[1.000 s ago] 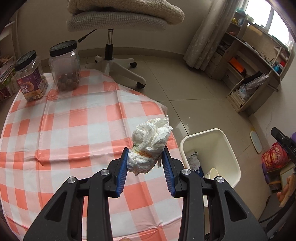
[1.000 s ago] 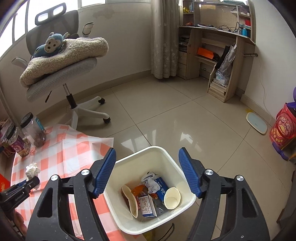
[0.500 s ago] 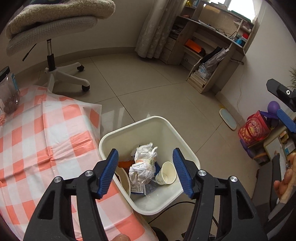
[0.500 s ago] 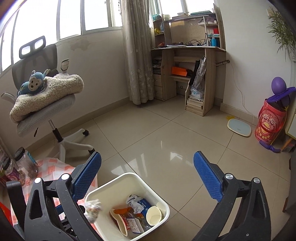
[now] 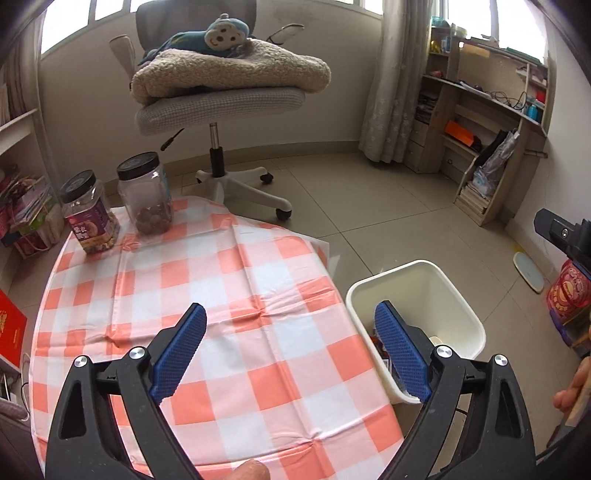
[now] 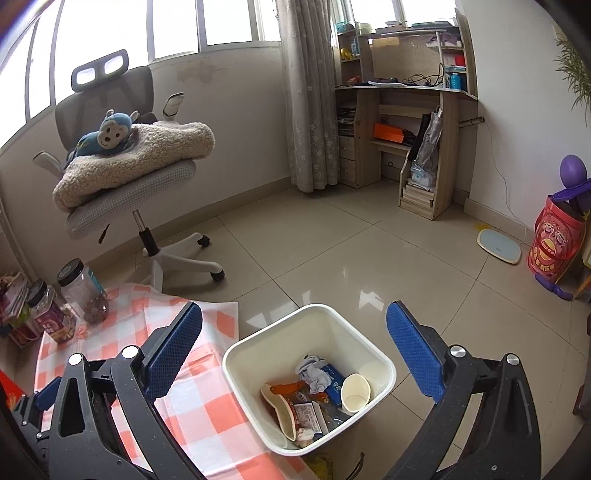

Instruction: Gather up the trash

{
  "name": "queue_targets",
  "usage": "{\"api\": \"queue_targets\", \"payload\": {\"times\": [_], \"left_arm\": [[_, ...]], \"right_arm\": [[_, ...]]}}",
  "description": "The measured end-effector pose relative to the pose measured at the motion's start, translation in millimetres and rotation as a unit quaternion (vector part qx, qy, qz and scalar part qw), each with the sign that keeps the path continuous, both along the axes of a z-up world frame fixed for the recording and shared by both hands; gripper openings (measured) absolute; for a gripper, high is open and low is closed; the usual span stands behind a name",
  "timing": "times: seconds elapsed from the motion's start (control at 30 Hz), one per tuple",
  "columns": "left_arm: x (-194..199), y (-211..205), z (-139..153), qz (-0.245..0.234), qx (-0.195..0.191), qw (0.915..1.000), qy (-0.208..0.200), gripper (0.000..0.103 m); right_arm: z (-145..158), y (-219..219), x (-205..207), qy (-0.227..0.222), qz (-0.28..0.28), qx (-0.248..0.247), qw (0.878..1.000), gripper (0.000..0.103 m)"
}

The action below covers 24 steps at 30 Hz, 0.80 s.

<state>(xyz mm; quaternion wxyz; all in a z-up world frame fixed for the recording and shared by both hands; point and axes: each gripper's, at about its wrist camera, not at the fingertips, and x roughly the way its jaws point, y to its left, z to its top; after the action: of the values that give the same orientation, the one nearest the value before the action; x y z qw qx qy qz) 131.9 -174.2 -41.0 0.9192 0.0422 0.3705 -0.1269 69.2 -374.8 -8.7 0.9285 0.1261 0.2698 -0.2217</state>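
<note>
I hold both hand-held grippers, left [image 5: 290, 347] and right [image 6: 293, 349], wide apart and empty; soft, light trash sits in the white plastic bin [image 6: 384, 363].

Bright daylight from windows [image 6: 207, 26], glare on floor tiles [image 6: 343, 273], sharp focus, heavy fisheye warp w/ dark corners.

The right gripper [image 6: 293, 332] hangs above the white bin [image 6: 236, 360], its blue pads spread wide with nothing between them. Inside the bin lie a paper cup [image 6: 355, 392], a crumpled tissue [image 6: 313, 373] and wrappers (printing unreadable); the checked tablecloth [image 6: 199, 413] lies just beside it.
</note>
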Motion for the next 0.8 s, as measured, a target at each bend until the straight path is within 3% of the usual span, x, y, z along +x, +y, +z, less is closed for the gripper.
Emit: {"api": "queue_targets", "payload": {"times": [0.33,0.5,0.67,0.8], "left_arm": [[-3,91,7,0.090,0.014,0.9957,-0.015,0.090],[-5,123,2,0.129,0.026,0.9911,-0.019,0.092],[-9,150,7,0.163,0.037,0.9844,-0.055,0.096],[-5,167,5,0.181,0.032,0.9820,-0.043,0.096]], "right_arm": [[-15,92,27,0.028,0.070,-0.041,0.996,0.096],[-20,124,35,0.031,0.097,-0.051,0.993,0.096],[-30,153,43,0.043,0.133,-0.062,0.988,0.096],[-33,170,46,0.046,0.151,-0.070,0.985,0.096]]}}
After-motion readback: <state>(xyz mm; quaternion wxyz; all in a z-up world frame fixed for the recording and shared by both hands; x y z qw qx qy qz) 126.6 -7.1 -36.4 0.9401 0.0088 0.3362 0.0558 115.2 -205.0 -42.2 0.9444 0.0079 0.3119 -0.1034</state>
